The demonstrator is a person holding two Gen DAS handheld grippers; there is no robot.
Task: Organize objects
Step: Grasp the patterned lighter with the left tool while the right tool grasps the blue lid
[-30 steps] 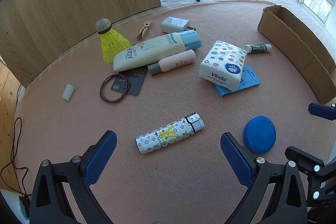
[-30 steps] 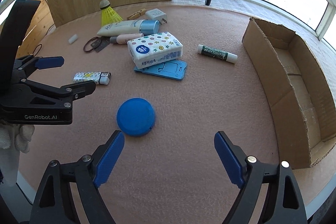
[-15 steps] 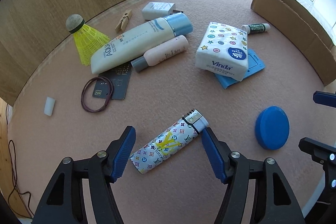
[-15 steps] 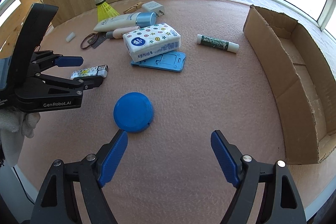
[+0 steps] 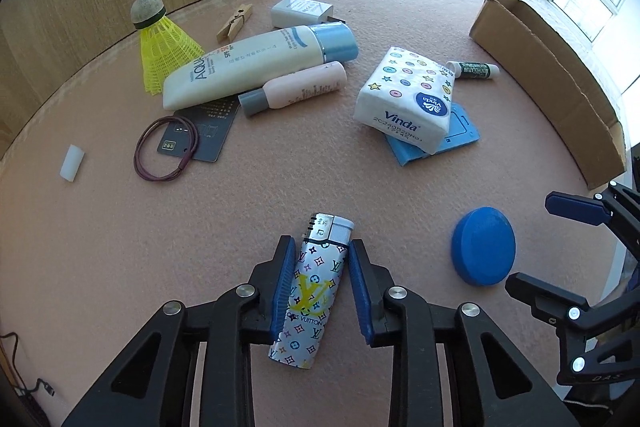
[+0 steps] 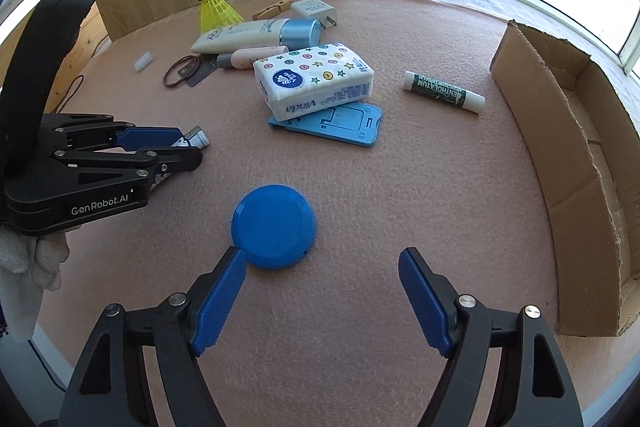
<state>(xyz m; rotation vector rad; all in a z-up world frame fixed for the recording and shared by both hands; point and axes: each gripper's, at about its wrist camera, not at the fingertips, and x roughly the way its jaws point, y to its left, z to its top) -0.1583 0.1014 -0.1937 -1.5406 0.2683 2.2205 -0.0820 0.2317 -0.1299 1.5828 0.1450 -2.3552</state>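
1. The step in hand is the pick of the lighter point(image 5: 312, 287). It lies on the felt table point(image 5: 120, 247) at 6 o'clock in the left wrist view, metal head pointing to 12.
2. The left gripper point(image 5: 320, 283) straddles the lighter, and its jaws have just been closing. The left pad looks to touch the body, while a thin gap seems to remain at the right pad, so I read this as not yet clamped.
3. The right gripper point(image 6: 322, 297) is spread, holding nothing, and has been narrowing a little. The blue disc point(image 6: 273, 227) lies just past its left finger, at 11 o'clock from the jaws.
4. The next move likely calls for finishing the squeeze, lifting straight up, then carrying toward the cardboard box point(image 6: 576, 163) at 3 o'clock in the right wrist view.
5. Room: the felt between disc and box is bare. The tissue pack point(image 6: 316, 79), the balm stick point(image 6: 444, 92) and the right gripper are what a carry must clear.
6. The near table edge runs close behind both grippers.
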